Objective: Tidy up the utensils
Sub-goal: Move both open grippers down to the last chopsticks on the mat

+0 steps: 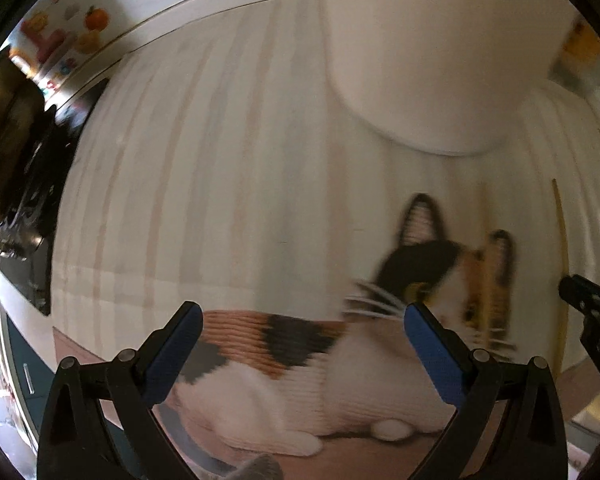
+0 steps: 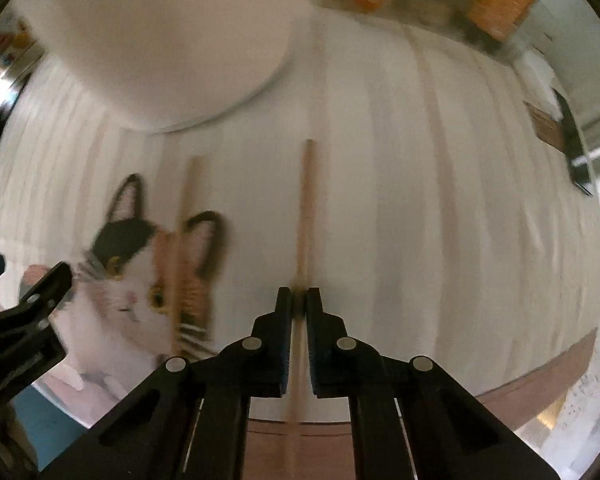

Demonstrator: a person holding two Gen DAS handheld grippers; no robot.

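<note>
While the right gripper (image 2: 299,300) points down with its jaws closed on a thin light-wooden chopstick (image 2: 305,208), that stick runs straight ahead across the pale striped placemat (image 2: 440,220). A second wooden chopstick (image 2: 188,192) lies to its left, across the calico cat picture (image 2: 140,280). Over that cat, the left gripper (image 1: 304,328) hangs wide open and empty, a round white plate (image 1: 440,60) ahead.

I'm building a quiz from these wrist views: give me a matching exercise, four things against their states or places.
Things:
1. right gripper
2. left gripper
3. second chopstick
4. white plate

States:
A. lies across the cat mat
B. shut on a chopstick
C. jaws wide open
D. rests on the striped cloth, beyond the chopsticks

Pairs: 1-B, 2-C, 3-A, 4-D
</note>
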